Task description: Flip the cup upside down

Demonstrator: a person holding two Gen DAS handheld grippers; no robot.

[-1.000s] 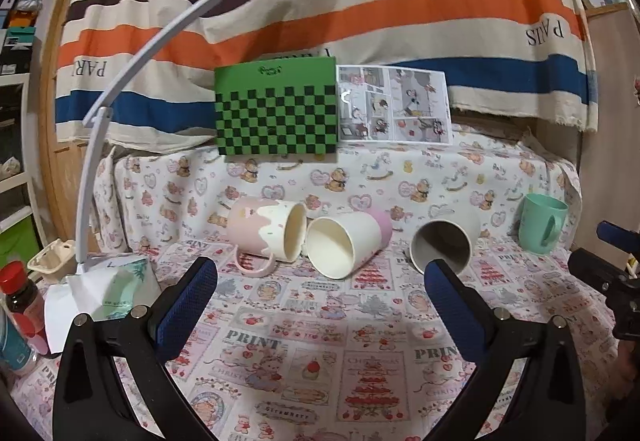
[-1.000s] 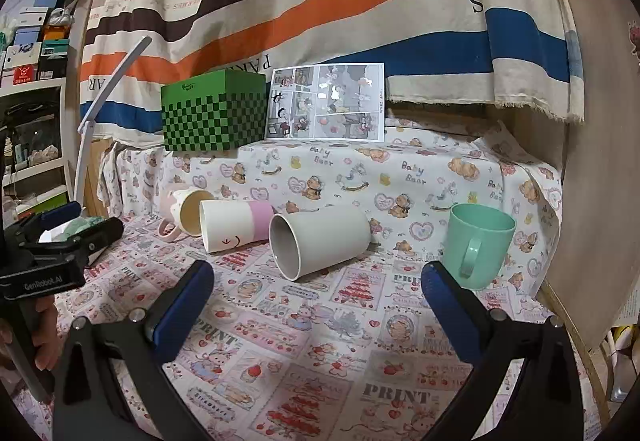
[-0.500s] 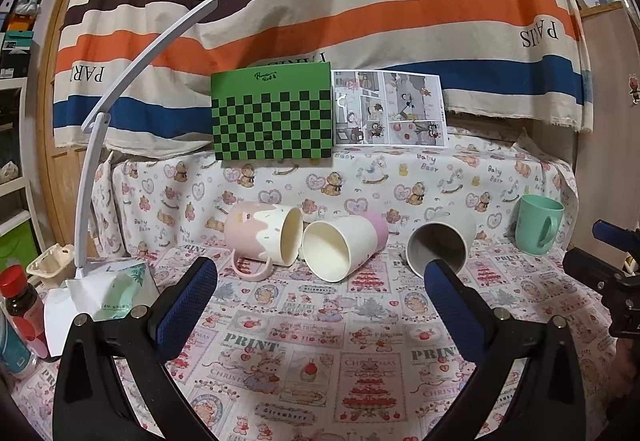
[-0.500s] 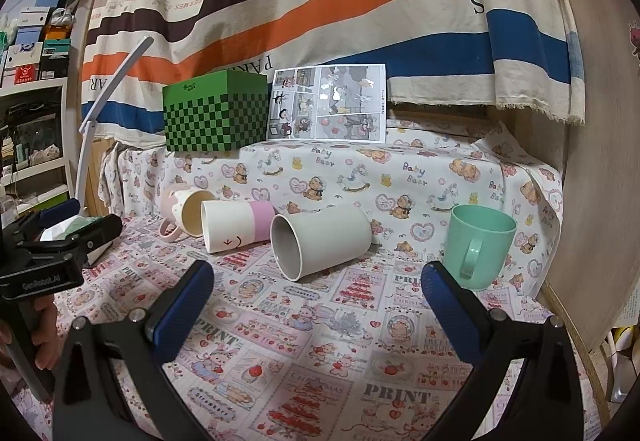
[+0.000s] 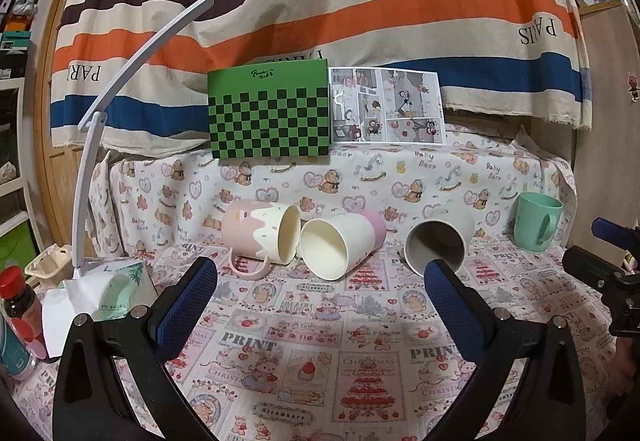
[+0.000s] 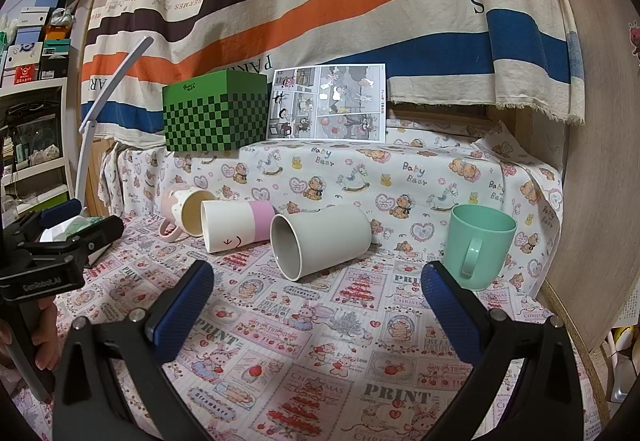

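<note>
Three cups lie on their sides on the patterned cloth: a pink mug with cream drips [image 5: 260, 233] [image 6: 182, 211], a cream and pink cup [image 5: 340, 241] [image 6: 236, 225], and a grey cup [image 5: 438, 241] [image 6: 320, 241]. A mint green mug [image 5: 536, 221] [image 6: 478, 245] stands upright at the right. My left gripper [image 5: 320, 293] is open and empty, short of the cups. My right gripper [image 6: 318, 297] is open and empty, just before the grey cup, and it shows at the right edge of the left wrist view [image 5: 612, 253].
A green checkered box [image 5: 270, 117] [image 6: 214, 117] and a comic sheet [image 5: 386, 105] [image 6: 328, 103] stand on the raised ledge behind. A white lamp arm [image 5: 104, 129], a tissue pack [image 5: 108, 289] and a red-capped bottle [image 5: 18, 305] are at the left. A wooden panel [image 6: 592, 161] bounds the right side.
The left gripper has tilted slightly down and eased back, so the cups sit lower in view. The right gripper has barely moved. Both stay open.
</note>
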